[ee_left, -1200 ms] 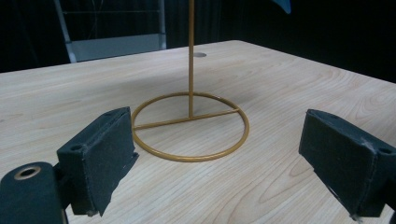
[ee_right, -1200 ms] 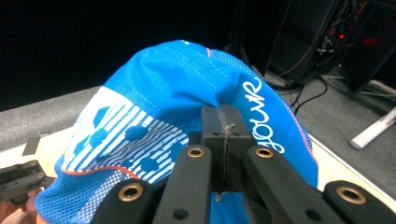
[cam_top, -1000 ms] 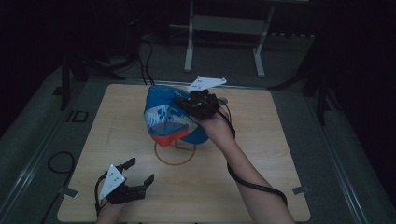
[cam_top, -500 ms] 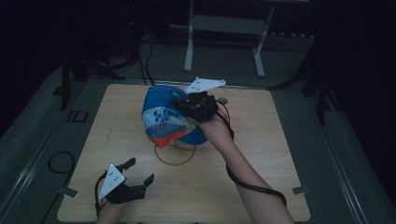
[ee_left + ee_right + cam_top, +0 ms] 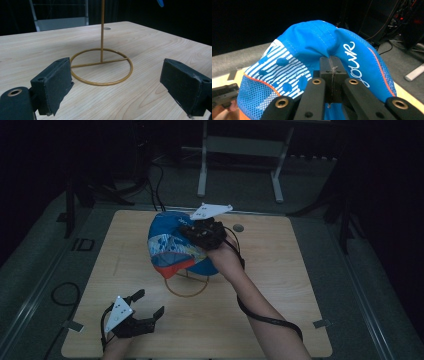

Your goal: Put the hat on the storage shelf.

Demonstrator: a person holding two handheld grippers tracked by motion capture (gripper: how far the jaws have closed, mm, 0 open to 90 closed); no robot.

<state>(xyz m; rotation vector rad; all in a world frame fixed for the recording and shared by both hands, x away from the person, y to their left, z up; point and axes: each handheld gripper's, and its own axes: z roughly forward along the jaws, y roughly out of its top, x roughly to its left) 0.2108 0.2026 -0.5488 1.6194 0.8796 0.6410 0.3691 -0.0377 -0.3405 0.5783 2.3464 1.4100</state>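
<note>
Above the gold wire stand (image 5: 187, 282), the right tool (image 5: 202, 234) pinches the blue cap (image 5: 170, 245); the left tool (image 5: 131, 316) rests open on the tabletop (image 5: 280, 285). Next, probably seating the cap squarely on the stand's post.

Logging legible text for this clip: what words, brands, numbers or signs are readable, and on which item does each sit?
White script on the blue fabric cap with mesh sides, seen sideways in the right gripper view: reads roughly "sour"; partly pinched in the right tool, so uncertain.
Striped white-and-blue panel on the cap: a pattern, no letters readable.
Gold wire stand with ring base, light wooden table, left tool: no text.
</note>
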